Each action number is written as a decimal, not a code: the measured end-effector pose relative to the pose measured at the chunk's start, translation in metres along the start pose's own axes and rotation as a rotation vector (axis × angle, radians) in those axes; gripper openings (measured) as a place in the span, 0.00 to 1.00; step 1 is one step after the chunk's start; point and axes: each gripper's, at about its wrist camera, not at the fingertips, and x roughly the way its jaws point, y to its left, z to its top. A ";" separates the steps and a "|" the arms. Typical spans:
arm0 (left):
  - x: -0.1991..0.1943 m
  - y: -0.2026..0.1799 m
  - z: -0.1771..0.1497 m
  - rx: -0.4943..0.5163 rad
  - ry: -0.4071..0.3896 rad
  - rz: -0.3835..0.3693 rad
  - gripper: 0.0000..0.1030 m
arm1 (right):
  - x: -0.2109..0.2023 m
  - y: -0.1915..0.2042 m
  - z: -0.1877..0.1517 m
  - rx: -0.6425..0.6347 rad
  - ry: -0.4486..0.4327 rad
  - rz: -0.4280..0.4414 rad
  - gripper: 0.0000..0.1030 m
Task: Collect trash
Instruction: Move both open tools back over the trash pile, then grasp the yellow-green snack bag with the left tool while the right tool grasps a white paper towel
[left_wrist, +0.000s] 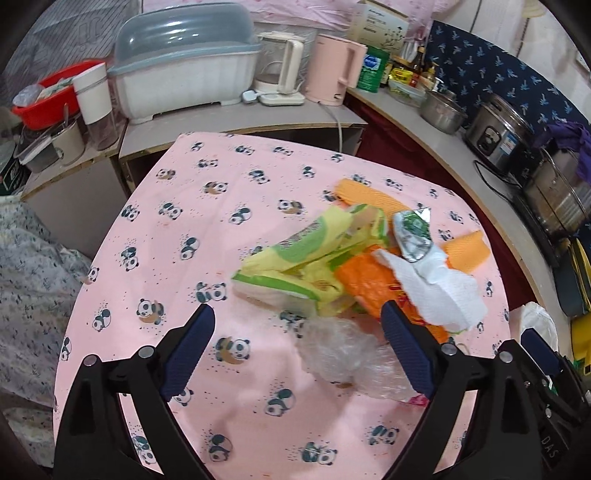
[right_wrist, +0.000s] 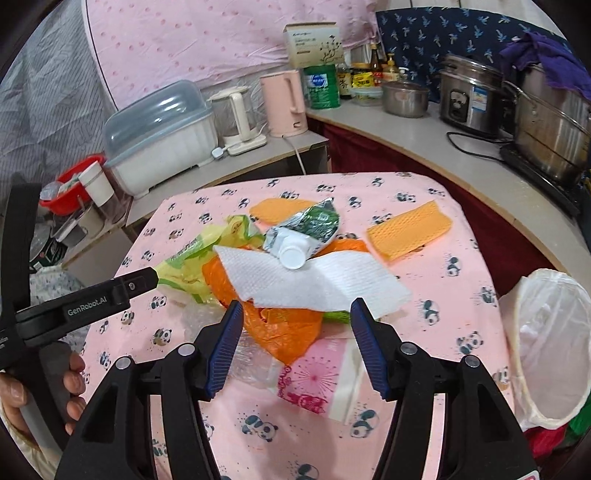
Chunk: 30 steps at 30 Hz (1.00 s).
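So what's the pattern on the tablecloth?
Pink tablecloth printed with small black-and-white pandas; clearest in the left wrist view.

Both pictures are bright, with soft and even indoor light. Shadows on the tabletop (left_wrist: 155, 236) are faint; a weak one lies under each tool. Small glare shows on the grey lid (left_wrist: 184, 37) and on the steel pots (right_wrist: 550, 125). The fisheye lens bends straight edges strongly, and the corners go black. The left wrist view is slightly blurred; the right one is sharper.
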 end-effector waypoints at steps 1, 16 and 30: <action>0.003 0.005 0.000 -0.005 0.004 0.002 0.86 | 0.005 0.003 0.000 -0.001 0.005 0.001 0.60; 0.054 0.026 0.004 0.004 0.076 -0.018 0.89 | 0.061 0.014 -0.001 -0.007 0.068 -0.044 0.64; 0.085 0.017 0.015 0.036 0.092 -0.080 0.59 | 0.087 0.004 0.003 0.015 0.112 -0.034 0.25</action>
